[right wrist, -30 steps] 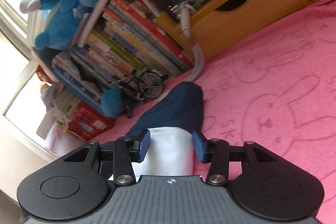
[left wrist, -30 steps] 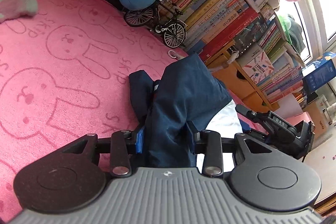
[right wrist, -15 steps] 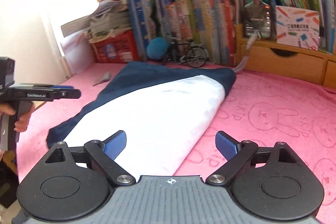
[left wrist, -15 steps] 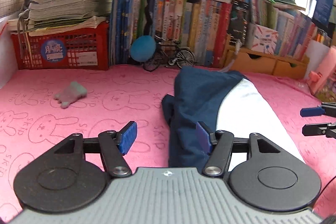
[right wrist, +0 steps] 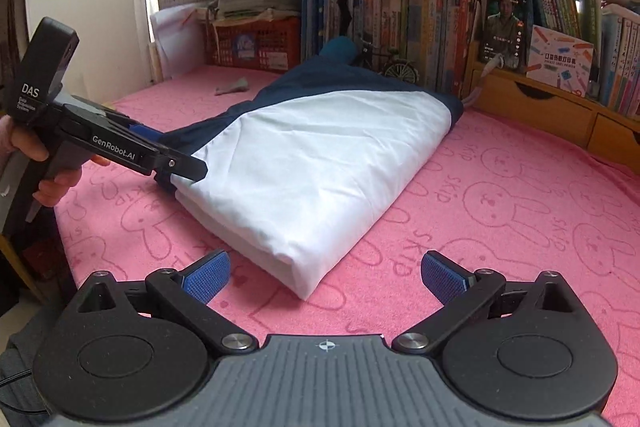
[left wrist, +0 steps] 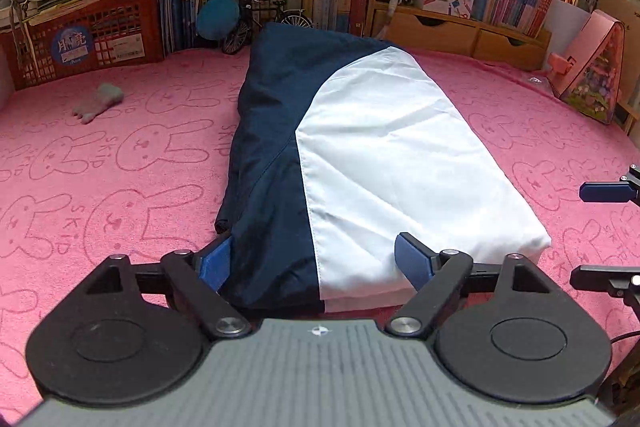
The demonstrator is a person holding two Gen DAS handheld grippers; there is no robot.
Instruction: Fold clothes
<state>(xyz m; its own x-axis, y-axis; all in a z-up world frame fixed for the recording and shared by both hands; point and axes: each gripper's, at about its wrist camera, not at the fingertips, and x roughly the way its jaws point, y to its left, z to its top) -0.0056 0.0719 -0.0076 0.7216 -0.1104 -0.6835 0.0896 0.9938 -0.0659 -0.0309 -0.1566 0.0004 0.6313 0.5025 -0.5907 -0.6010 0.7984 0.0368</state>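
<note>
A folded navy and white garment point(left wrist: 380, 155) lies flat on the pink rabbit-print cloth point(left wrist: 120, 167). My left gripper point(left wrist: 312, 251) is at the garment's near edge. Its jaws are opening, and the edge lies between them without the blue pads pressing on it. In the right wrist view the garment point(right wrist: 320, 167) has its white corner just ahead of my right gripper point(right wrist: 326, 259). That gripper's jaws are opening wide over bare cloth point(right wrist: 520, 227). The left gripper point(right wrist: 172, 151) shows at the garment's left end, and the right gripper point(left wrist: 596, 233) at the left view's right edge.
A red basket point(left wrist: 92, 35) of papers, rows of books, a model bicycle point(left wrist: 264, 23) and wooden drawers point(left wrist: 460, 31) line the back. A small grey cloth point(left wrist: 100, 99) lies at the left and a pink house-shaped box point(left wrist: 596, 75) at the right. A person's hand point(right wrist: 52, 183) holds the left gripper.
Both grippers have let go of the garment, spread their jaws, rolled level and drawn back from it. The garment now lies folded flat.
</note>
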